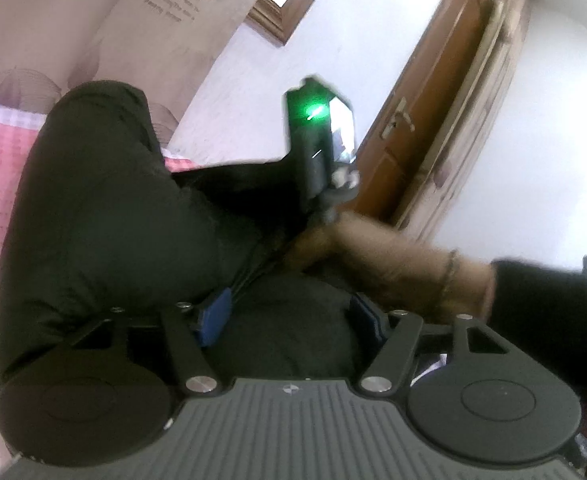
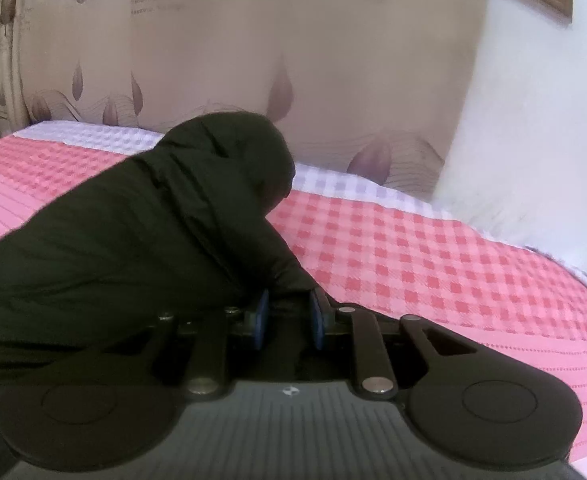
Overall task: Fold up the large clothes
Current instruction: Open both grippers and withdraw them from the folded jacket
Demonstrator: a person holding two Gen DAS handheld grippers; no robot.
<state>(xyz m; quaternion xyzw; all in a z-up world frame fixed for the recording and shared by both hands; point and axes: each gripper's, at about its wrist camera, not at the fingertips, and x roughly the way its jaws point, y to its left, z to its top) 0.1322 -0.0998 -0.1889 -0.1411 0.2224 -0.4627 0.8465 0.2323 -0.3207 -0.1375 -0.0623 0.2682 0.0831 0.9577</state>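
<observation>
we are early in the fold, as far as we can judge. the dark jacket (image 2: pixel 133 232) lies bunched on the pink checked bed (image 2: pixel 433 264), its hood end humped up toward the curtain (image 2: pixel 253 60) and no flat, squared shape anywhere in view. our right gripper (image 2: pixel 289 314) has its fingers drawn narrow and pinching a dark edge of the jacket just where it meets the bed cover. our left gripper (image 1: pixel 289 316) has its fingers about halfway apart with jacket fabric bulging between them; we cannot tell whether the blue pads (image 1: pixel 215 316) press on the cloth yet. in the left view we see the right hand (image 1: pixel 333 240) and its device above the same heap. what is left, we think, is nearly everything: spreading the jacket, bringing sleeves in, folding the body over.
</observation>
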